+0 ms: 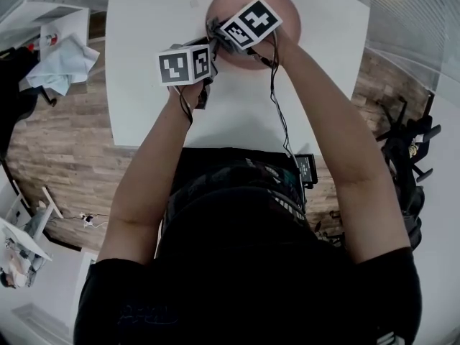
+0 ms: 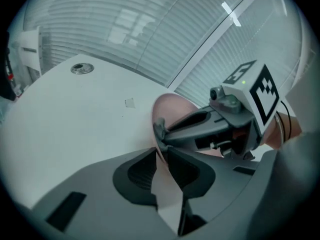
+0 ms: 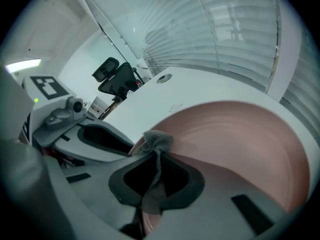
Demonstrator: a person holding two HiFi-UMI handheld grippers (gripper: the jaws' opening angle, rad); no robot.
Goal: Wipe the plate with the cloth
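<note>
A pink plate (image 1: pixel 277 6) sits at the far side of the white table (image 1: pixel 158 106). In the left gripper view its rim (image 2: pixel 167 196) runs edge-on between my left gripper's (image 2: pixel 162 151) jaws, which are shut on it at the near left edge. My right gripper (image 3: pixel 157 156) is shut on a small grey knitted cloth (image 3: pixel 157 140), whose bunched end rests against the plate's rim (image 3: pixel 235 134). This is just beside the left gripper (image 3: pixel 75 119). In the head view both marker cubes crowd over the plate's near left part and hide the jaws.
A round cable grommet (image 2: pixel 82 68) and a small scrap (image 2: pixel 129 102) lie on the table to the plate's left. A black office chair (image 3: pixel 115 76) stands beyond the table. On the wooden floor are a light blue cloth on a stand (image 1: pixel 61 63) and a chair base (image 1: pixel 406 149).
</note>
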